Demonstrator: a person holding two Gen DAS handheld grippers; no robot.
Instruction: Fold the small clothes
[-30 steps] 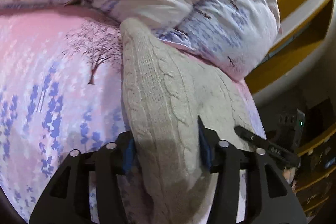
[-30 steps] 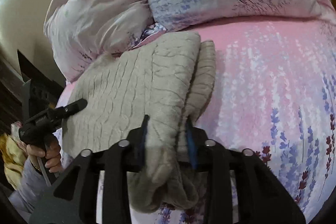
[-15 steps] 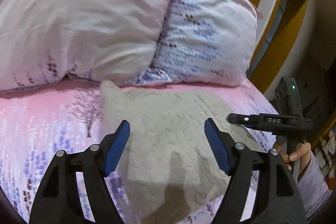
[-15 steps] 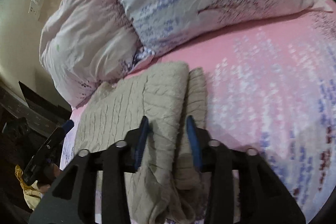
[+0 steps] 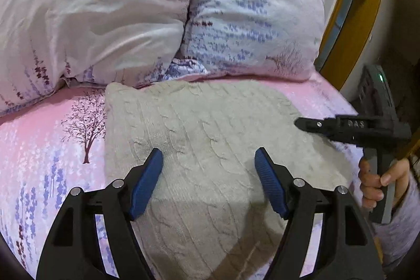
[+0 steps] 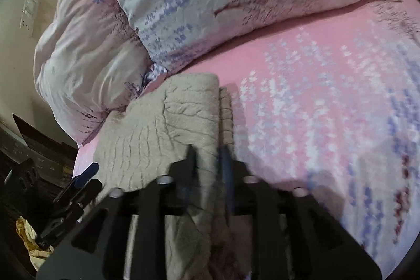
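— What's the garment?

— A beige cable-knit sweater [image 5: 210,148], folded into a rough rectangle.

— Where does it lie?

— Flat on the pink sheet, its far edge right up against the pillows.

— Tidy?

— Mostly. From the right wrist view a narrow knit strip [image 6: 226,112] shows along one long side, beside the top layer.

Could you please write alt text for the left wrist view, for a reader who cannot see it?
The left tool hangs open, blue pads apart, above a folded beige cable-knit sweater on a pink floral bedsheet. Two pillows lie behind, and the right tool, hand-held, points in from the right.
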